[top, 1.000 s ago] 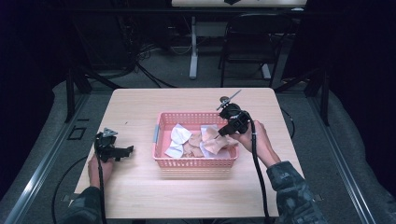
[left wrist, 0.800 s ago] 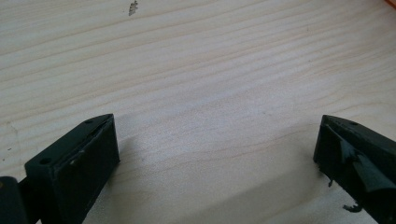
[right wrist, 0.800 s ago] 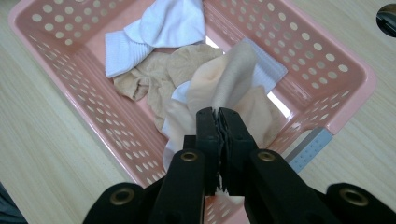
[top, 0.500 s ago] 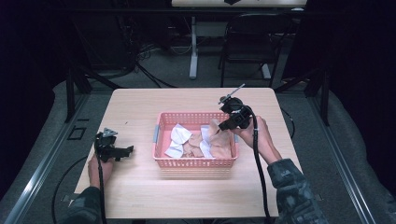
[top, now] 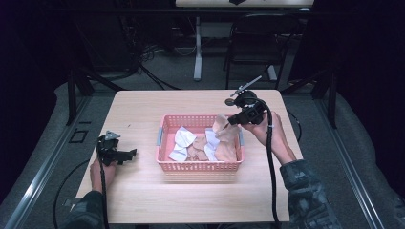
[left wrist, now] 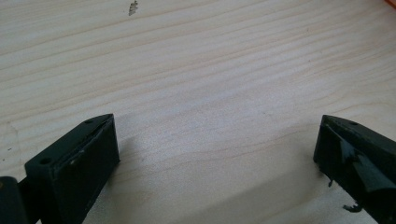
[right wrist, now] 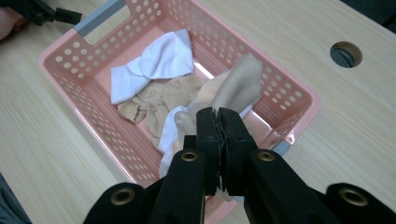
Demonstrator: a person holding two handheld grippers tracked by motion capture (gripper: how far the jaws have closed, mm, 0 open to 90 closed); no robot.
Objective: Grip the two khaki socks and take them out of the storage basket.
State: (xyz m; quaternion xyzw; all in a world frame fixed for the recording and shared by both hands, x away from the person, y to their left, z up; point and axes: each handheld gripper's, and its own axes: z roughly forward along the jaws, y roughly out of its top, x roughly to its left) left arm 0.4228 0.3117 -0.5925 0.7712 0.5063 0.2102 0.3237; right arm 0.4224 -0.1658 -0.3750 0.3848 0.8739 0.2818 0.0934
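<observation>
Risen since before, the right tool (right wrist: 218, 116) clamps the beige sock (right wrist: 233, 91), dangling over the basket (right wrist: 299, 100).

Right gripper (right wrist: 218, 122) raised (jaws clamped together), left gripper (top: 125, 153) low, jaws apart.

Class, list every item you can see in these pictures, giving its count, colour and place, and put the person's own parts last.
Basket: one, pink, mid-table.
White socks: at least two, in the basket.
Beige sock: one, lifted from the basket's right end by the right gripper.
Other beige socks: count unclear, on the basket floor.
Table: one, light wood.
Chair: one, black, behind the table.
Left gripper: black, open, near the table's left edge.
Right gripper: black, shut on the beige sock.
</observation>
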